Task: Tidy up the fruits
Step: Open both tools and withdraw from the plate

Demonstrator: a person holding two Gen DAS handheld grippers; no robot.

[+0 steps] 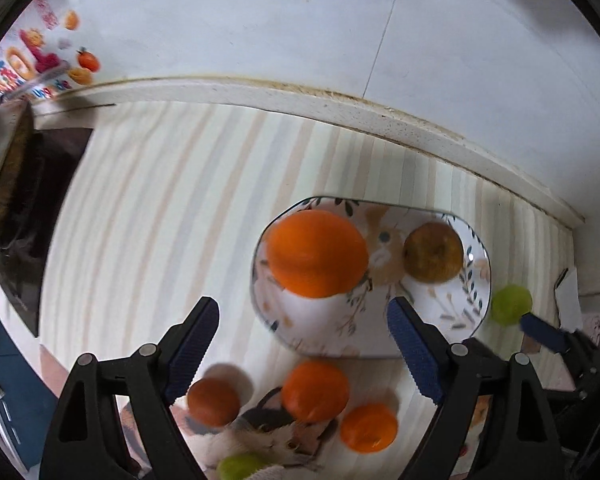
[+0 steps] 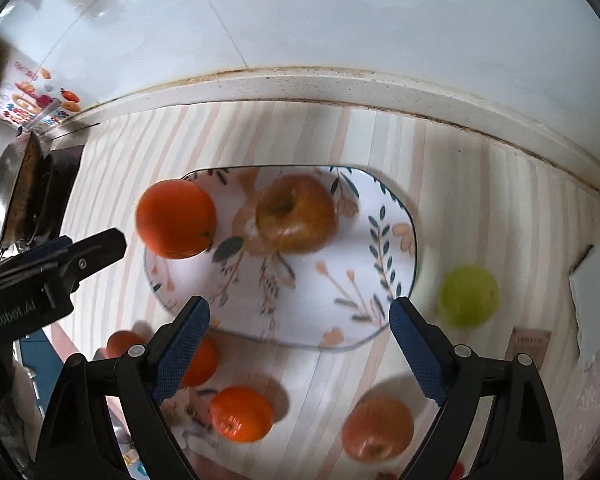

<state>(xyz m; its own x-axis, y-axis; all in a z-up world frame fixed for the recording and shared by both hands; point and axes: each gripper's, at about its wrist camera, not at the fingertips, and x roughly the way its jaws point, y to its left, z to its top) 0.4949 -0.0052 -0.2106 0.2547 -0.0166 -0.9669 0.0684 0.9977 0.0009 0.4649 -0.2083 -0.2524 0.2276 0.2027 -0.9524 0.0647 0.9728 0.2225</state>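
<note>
A floral plate (image 1: 452, 312) (image 2: 320, 288) lies on the striped mat. On it sit a large orange (image 1: 317, 253) (image 2: 176, 219) at its left and a brownish apple (image 1: 433, 252) (image 2: 296, 213). My left gripper (image 1: 303, 336) is open and empty above the plate's near edge. My right gripper (image 2: 299, 336) is open and empty over the plate's near rim. A green apple (image 1: 511, 304) (image 2: 468, 295) lies right of the plate. Small oranges (image 1: 315, 391) (image 2: 241, 413) and a red apple (image 2: 378, 428) lie in front of the plate.
A metal pan (image 2: 12, 192) stands on a dark stove (image 1: 32, 216) at the left. The tiled wall and counter ledge (image 1: 284, 96) run behind the mat. The left gripper's finger (image 2: 64, 260) shows at the left of the right wrist view. A white card (image 2: 592, 300) lies at the right.
</note>
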